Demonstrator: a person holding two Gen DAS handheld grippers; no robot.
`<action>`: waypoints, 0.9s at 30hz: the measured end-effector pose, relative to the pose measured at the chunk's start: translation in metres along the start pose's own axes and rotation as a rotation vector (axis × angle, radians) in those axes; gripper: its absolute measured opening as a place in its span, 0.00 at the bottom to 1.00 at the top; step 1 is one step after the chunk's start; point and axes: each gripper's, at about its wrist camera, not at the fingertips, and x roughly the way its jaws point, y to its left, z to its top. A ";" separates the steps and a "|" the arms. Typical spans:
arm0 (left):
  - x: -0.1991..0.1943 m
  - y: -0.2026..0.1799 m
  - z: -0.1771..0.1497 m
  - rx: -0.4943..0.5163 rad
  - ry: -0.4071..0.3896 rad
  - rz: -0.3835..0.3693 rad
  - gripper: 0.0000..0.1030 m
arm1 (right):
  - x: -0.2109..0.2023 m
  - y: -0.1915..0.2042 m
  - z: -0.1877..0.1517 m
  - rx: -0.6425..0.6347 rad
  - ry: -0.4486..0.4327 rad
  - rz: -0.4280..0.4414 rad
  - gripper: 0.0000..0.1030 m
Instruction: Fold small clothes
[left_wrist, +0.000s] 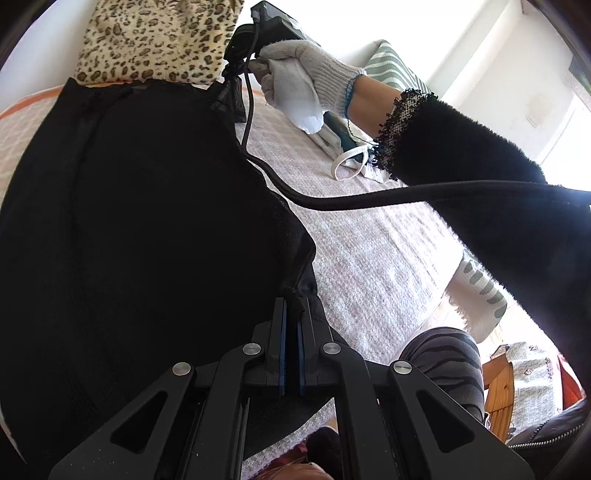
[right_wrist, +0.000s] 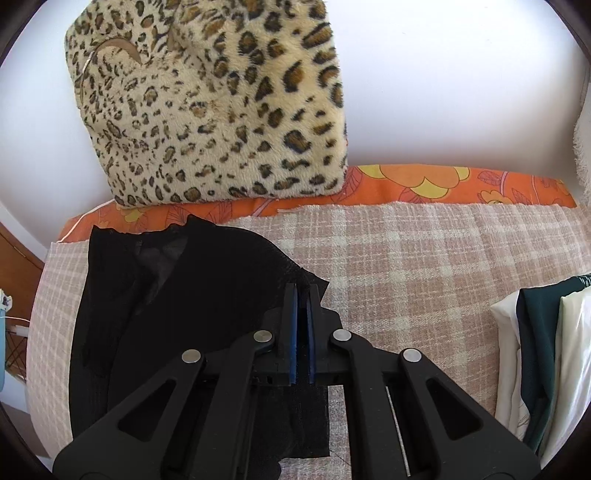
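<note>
A thin black garment (left_wrist: 140, 206) is stretched over the pink checked bed cover (left_wrist: 369, 266). My left gripper (left_wrist: 292, 301) is shut on its near edge. My right gripper (right_wrist: 303, 291) is shut on the garment's (right_wrist: 177, 288) far right edge; in the left wrist view that gripper (left_wrist: 236, 79) shows at the top, held by a gloved hand (left_wrist: 306, 66), pinching the far corner. The cloth hangs slack between the two grippers and hides the bed beneath it.
A leopard-print cushion (right_wrist: 218, 107) leans on the white wall behind the bed. A pile of white and dark green clothes (right_wrist: 546, 362) lies at the right. A black cable (left_wrist: 369, 199) crosses the bed. An orange flowered sheet (right_wrist: 443, 184) edges the back.
</note>
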 end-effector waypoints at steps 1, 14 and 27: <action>-0.003 0.000 -0.001 0.001 -0.004 0.001 0.03 | -0.004 0.007 0.003 -0.007 -0.004 0.003 0.05; -0.025 0.014 -0.018 -0.021 -0.051 0.041 0.03 | -0.006 0.111 0.016 -0.144 -0.016 0.012 0.04; -0.044 0.023 -0.031 -0.032 -0.097 0.089 0.03 | 0.027 0.199 0.008 -0.265 0.023 -0.003 0.04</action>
